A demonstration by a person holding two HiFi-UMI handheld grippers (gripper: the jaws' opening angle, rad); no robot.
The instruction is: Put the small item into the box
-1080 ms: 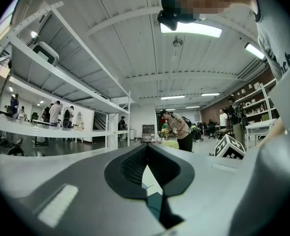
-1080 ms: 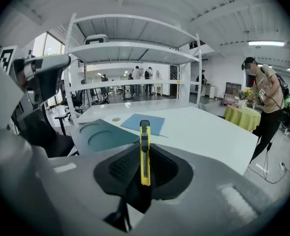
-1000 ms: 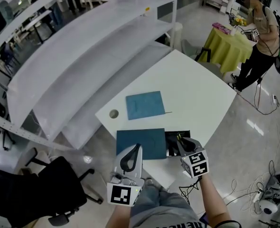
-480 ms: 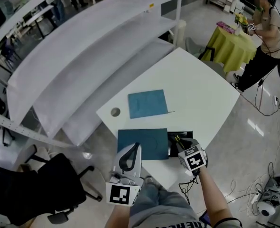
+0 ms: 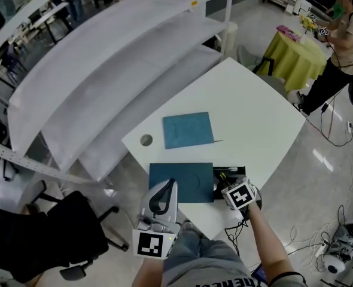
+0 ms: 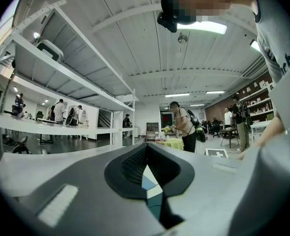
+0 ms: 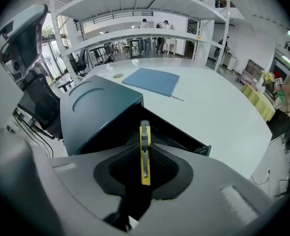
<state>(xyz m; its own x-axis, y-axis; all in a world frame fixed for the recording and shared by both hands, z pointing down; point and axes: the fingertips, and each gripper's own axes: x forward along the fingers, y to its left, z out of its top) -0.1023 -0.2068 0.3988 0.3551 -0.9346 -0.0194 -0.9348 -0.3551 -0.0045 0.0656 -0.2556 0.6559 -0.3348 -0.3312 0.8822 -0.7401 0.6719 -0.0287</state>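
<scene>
Head view and both gripper views, recorded at one instant. The white table [image 5: 248, 112] carried a teal box [image 5: 179, 181] near its 6 o'clock edge, as seen from the head camera. The box's black inner tray [image 5: 233, 172] stood drawn out on the box's 3 o'clock side. The right gripper [image 5: 226, 177] was clenched on the small item [image 7: 144, 141], a slim yellow piece with a grey insert. The item was held edge-on between the two pads and projected past the tips toward 12 o'clock in the right gripper view. It hung over the open tray [image 7: 179, 134], just beside the teal cover [image 7: 96, 107] and apart from the tray floor. The left gripper [image 5: 172, 187] hovered at the box's 6 o'clock edge. Its jaws were drawn together on nothing, and only a thin wedge of table and box showed between the pads [image 6: 135, 163].

A flat teal sheet [image 5: 188, 130] lay at 12 o'clock from the box, well apart from it. A round cable hole [image 5: 146, 140] lay at the sheet's 9 o'clock. White tiered shelving [image 5: 116, 58] bordered the table from 9 to 12 o'clock. A black office chair [image 5: 39, 232] stood on the floor at 8 o'clock. A standing person [image 5: 338, 46] and a round table with a yellow-green cloth [image 5: 296, 55] occupied the 2 o'clock corner.
</scene>
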